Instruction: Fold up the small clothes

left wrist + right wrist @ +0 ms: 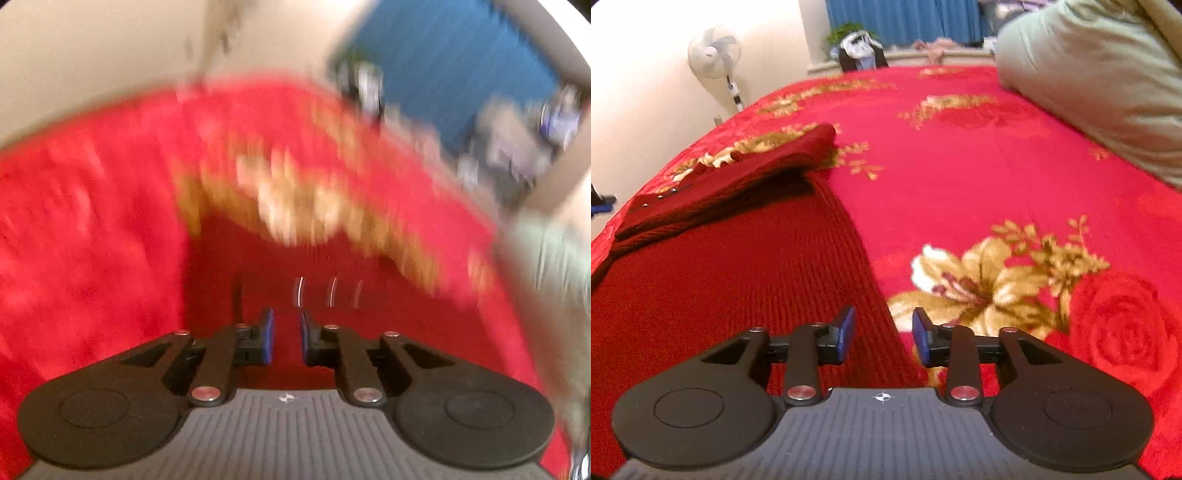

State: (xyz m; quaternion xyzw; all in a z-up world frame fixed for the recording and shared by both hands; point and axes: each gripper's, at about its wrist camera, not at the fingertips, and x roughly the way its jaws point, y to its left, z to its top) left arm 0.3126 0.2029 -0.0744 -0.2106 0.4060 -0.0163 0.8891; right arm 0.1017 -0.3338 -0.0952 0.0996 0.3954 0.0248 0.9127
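A dark red knitted garment point(738, 266) lies on the bed, spread over a red floral blanket point(960, 177) toward the bed's left edge as the right wrist view shows it. One part of it, seemingly a sleeve or side panel with a few small buttons, is already turned over onto the body and rests there in a thick layer; the broad ribbed body below it is flat and unfolded. A pale green pillow point(1089, 92) sits at the far right corner of the bed.

The right gripper point(884, 334) hangs just above the garment's right-hand edge, its fingers point(846, 332) parted with nothing pressed between them; the knit's border runs under the gap. The left gripper point(286, 338) appears in a heavily blurred view over red fabric, its fingers point(269, 338) nearly clenched with only a thin gap; whether any cloth is pinched there I cannot tell.

By my reading, one fold is done, and the opposite side plus at least one lengthwise fold remain. The right gripper looks placed to take that near edge.
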